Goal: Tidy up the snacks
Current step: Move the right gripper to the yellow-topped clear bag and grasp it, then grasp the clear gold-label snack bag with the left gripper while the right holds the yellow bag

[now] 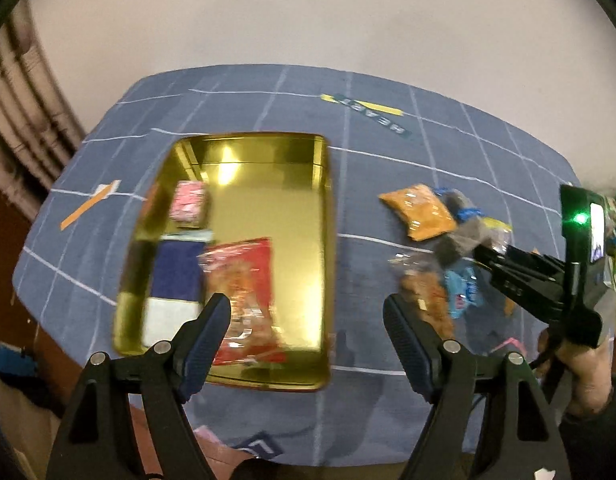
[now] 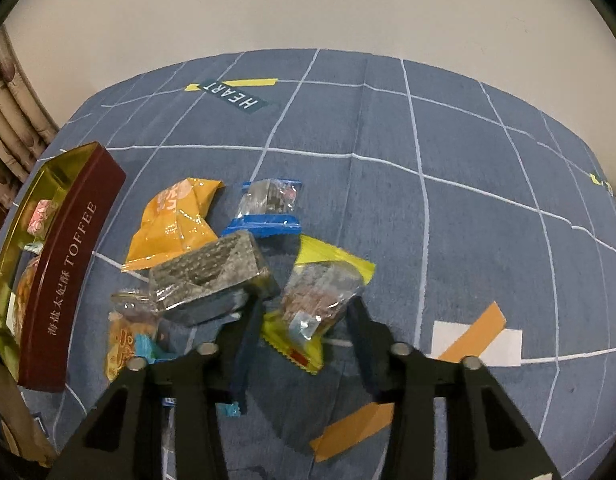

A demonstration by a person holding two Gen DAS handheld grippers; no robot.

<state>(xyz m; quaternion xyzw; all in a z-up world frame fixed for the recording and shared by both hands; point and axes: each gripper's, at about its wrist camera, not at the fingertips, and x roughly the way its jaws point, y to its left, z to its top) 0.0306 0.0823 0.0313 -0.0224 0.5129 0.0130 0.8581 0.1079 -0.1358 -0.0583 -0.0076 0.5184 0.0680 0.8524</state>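
A gold tin box (image 1: 308, 216) lies open on the blue cloth; it holds a red snack bag (image 1: 244, 280), a pink packet (image 1: 190, 204) and a dark blue and white packet (image 1: 172, 280). My left gripper (image 1: 308, 312) is open and empty above the box's near right part. My right gripper (image 2: 304, 312) is open, its fingers on either side of a yellow-green snack packet (image 2: 324, 292) on the cloth. Beside it lie a grey packet (image 2: 212, 276), an orange bag (image 2: 172, 224), a blue-edged clear packet (image 2: 268, 208) and a clear cracker bag (image 2: 128, 332).
The box's maroon side reads TOFFEE (image 2: 68, 272) at the left of the right wrist view. Orange and white tape marks (image 2: 476, 340) lie on the cloth at the right. A "HEART" label (image 2: 236, 96) sits at the far side. A wall stands behind the table.
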